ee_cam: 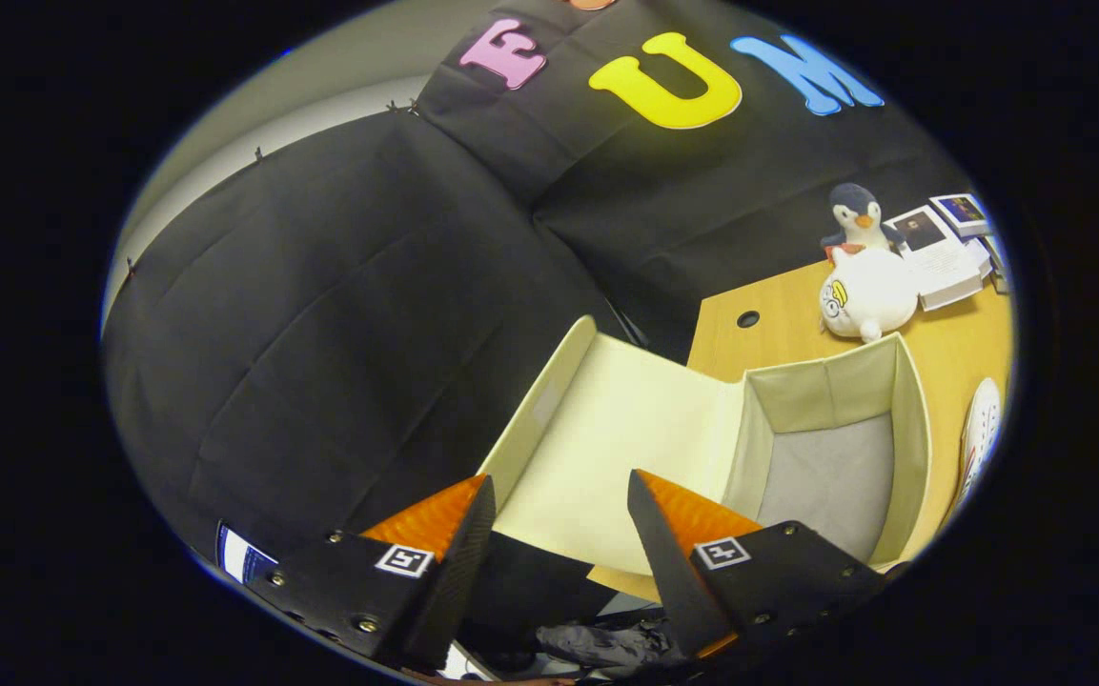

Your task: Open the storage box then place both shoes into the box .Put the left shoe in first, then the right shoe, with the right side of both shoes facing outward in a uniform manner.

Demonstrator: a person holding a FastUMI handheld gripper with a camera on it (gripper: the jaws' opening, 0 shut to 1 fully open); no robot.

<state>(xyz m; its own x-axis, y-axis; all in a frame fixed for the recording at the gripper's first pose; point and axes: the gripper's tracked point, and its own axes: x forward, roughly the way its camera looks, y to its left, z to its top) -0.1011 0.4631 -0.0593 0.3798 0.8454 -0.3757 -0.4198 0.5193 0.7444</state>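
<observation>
Hovering w/ gripper [559,491] wide, empty; storage box [911,429] open, soft fabric; shoe [980,433] beside box looks light—we'd grab its collar.

Black cloth wall [339,314] drapes behind a wooden desk [787,319]; a pale, perhaps painted, wall [320,86] beyond.

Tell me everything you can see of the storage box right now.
The storage box is a pale cream, fabric-looking cube with a grey floor, standing open and empty on the wooden table. Its lid is folded back flat, overhanging the table edge toward the black cloth. The open gripper hovers with the lid's edge between its fingers, not pressing. A white shoe lies just beyond the box's far wall.
</observation>
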